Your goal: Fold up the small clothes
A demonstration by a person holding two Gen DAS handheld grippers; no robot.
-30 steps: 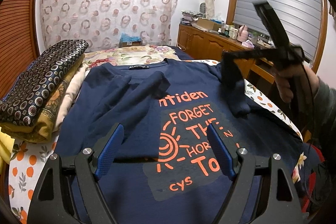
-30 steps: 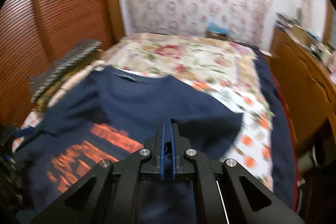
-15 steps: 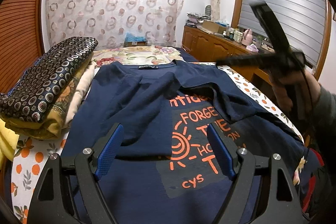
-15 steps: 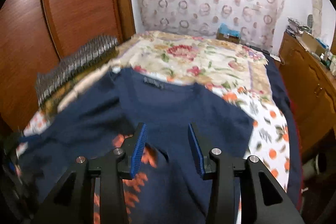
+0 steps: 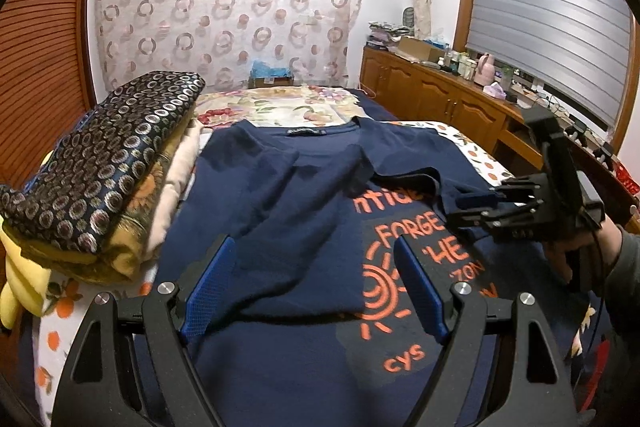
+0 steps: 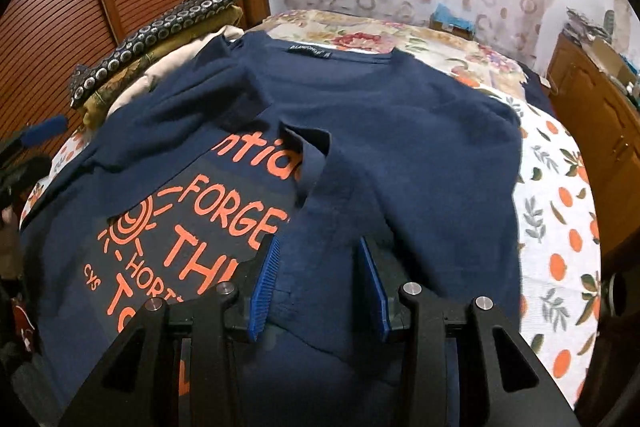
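Nearest the right wrist camera, right gripper (image 6: 318, 281) hangs low over the folded-in right sleeve (image 6: 340, 203), jaws having just parted, pads clear of the cloth. Navy T-shirt (image 5: 280, 195) lies flat on the bed (image 6: 560, 211), both sleeves turned over the orange print. Risk: a pad snags the loose cuff on withdrawal and drags the fold open. Left gripper (image 5: 316, 287) hovers wide open, empty, pitched down over the hem; folded bedding (image 5: 100, 163) lies beyond.
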